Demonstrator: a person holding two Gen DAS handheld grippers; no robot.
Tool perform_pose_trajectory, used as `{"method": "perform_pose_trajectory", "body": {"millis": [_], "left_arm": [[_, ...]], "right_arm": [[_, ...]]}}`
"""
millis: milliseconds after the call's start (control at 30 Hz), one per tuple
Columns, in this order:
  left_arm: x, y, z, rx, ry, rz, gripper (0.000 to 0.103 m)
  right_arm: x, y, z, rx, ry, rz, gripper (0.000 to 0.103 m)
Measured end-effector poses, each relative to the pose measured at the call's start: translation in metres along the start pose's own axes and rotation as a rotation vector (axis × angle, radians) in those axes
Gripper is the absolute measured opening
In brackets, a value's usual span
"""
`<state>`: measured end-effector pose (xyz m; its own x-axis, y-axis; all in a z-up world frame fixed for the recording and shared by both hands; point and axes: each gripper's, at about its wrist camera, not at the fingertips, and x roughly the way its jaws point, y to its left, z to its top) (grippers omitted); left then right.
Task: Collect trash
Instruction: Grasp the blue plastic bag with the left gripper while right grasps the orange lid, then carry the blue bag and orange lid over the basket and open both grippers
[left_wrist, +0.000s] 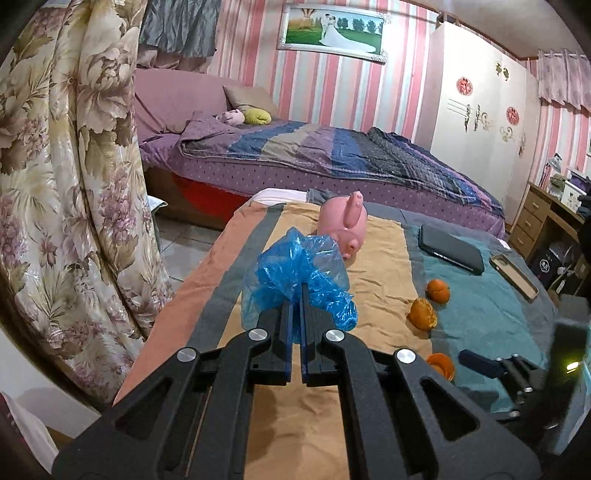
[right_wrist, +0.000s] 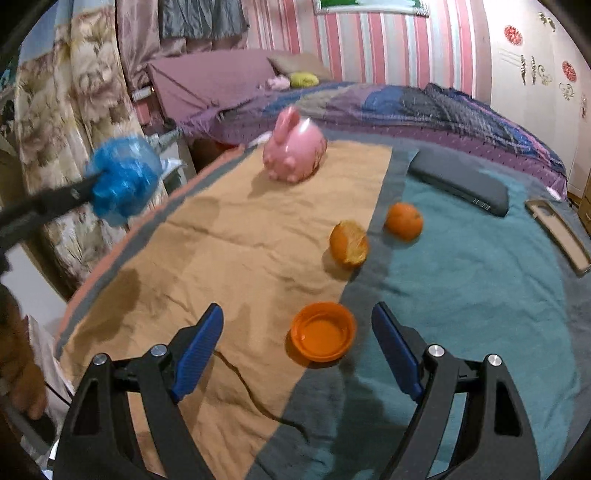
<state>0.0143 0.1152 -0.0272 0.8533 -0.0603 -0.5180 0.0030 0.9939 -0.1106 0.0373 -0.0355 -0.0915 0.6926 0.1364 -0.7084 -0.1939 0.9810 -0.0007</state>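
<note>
My left gripper (left_wrist: 297, 291) is shut on a crumpled blue plastic bag (left_wrist: 295, 269) and holds it above the cloth-covered table; the bag also shows at the left of the right wrist view (right_wrist: 123, 179). My right gripper (right_wrist: 297, 325) is open and low over the table, its blue fingers (right_wrist: 199, 343) on either side of an orange plastic cap (right_wrist: 323, 336) lying open side up. Beyond it lie a piece of orange peel (right_wrist: 349, 243) and a whole mandarin (right_wrist: 404, 221). The peel (left_wrist: 423, 314) and mandarin (left_wrist: 438, 290) also show in the left wrist view.
A pink piggy bank (right_wrist: 295, 155) stands at the table's far side. A dark phone (right_wrist: 461, 181) and a beige phone case (right_wrist: 557, 232) lie at the right. A floral curtain (left_wrist: 66, 184) hangs on the left. A bed (left_wrist: 314, 155) is behind the table.
</note>
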Motion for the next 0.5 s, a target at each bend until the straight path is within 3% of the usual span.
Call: {"method": "perform_pose_trajectory", "body": {"millis": [33,67,267,500], "left_arm": [[0.000,-0.001,0.000,0.004,0.002,-0.003,0.001],[0.000,-0.003,0.000,0.007,0.003,-0.006,0.001],[0.000,-0.012,-0.001,0.033,0.009,-0.018,0.001],[-0.001,-0.019,0.001,0.043,-0.001,-0.024,0.001]], "right_arm": [[0.006,0.004,-0.002,-0.018,0.025,-0.014,0.080],[0.013,0.008,-0.003,-0.043,0.057,-0.019,0.072],[0.011,0.016,-0.007,-0.086,0.059,-0.007,0.041],[0.004,0.012,-0.006,-0.051,0.045,0.037,0.040]]}}
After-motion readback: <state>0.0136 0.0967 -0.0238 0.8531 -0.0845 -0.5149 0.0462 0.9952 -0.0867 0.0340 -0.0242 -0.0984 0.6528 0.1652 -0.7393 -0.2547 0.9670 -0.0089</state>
